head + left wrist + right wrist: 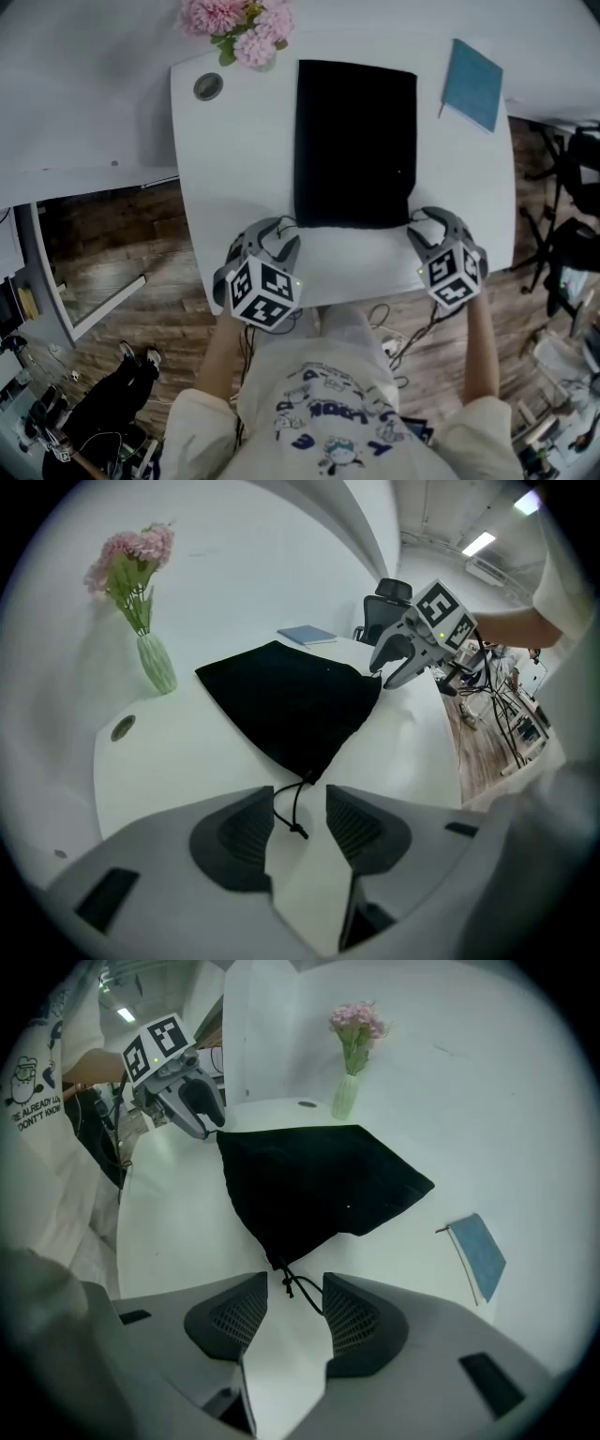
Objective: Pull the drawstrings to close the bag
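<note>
Drawstrings (300,832) lie loose between released left tongs (298,808) and right tongs (295,1302); shirt (37,1101) reads "DON'T KNOW".

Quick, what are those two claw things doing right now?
Left gripper: open, holding nothing; left cord lies loose in its gap.
Right gripper: open, right cord loose too.

A white table (244,169) is seen above a wooden floor (112,272). Pink flowers (239,23) are held upright in a pale green vase (157,663) at the table's far left corner. A round grey cable cap (207,86) is set into the tabletop near the vase. A blue notebook (472,82) is laid flat near the far right corner. A black office chair (392,594) is parked beyond the table's right side.
</note>
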Demonstrator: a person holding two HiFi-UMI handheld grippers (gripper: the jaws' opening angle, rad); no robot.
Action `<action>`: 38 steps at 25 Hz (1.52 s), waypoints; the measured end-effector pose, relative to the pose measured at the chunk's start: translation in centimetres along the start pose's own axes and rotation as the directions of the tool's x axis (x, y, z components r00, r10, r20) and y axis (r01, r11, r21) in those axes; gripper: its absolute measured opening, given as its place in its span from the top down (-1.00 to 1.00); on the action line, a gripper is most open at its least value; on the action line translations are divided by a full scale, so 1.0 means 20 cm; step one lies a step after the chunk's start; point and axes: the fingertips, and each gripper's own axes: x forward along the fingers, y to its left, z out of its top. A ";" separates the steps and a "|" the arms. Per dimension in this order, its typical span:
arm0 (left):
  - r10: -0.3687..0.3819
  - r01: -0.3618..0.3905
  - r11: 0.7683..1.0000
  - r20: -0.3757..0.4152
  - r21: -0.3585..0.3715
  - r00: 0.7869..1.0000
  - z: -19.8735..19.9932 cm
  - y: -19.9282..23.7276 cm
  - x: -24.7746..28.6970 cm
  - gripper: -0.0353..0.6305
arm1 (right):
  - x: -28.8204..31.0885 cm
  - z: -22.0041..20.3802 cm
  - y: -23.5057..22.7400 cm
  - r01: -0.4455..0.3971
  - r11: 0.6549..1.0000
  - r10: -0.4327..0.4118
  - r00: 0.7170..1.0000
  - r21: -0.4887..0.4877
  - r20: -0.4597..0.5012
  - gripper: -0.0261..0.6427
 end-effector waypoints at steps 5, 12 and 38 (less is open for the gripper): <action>-0.026 0.026 1.000 -0.050 0.000 0.998 -0.04 -0.02 0.06 0.43 | 0.03 -0.03 0.02 -0.001 1.000 0.001 1.000 0.019 -0.030 0.88; -0.035 0.033 0.999 -0.057 -0.042 0.998 -0.05 -0.03 0.09 0.89 | 0.03 -0.04 0.05 -0.003 0.990 0.002 1.000 0.144 0.007 0.89; 0.223 -0.144 0.930 0.210 -0.338 0.952 0.31 0.33 -0.38 0.89 | -0.49 0.29 -0.29 0.251 0.798 -0.416 0.887 0.547 0.201 0.89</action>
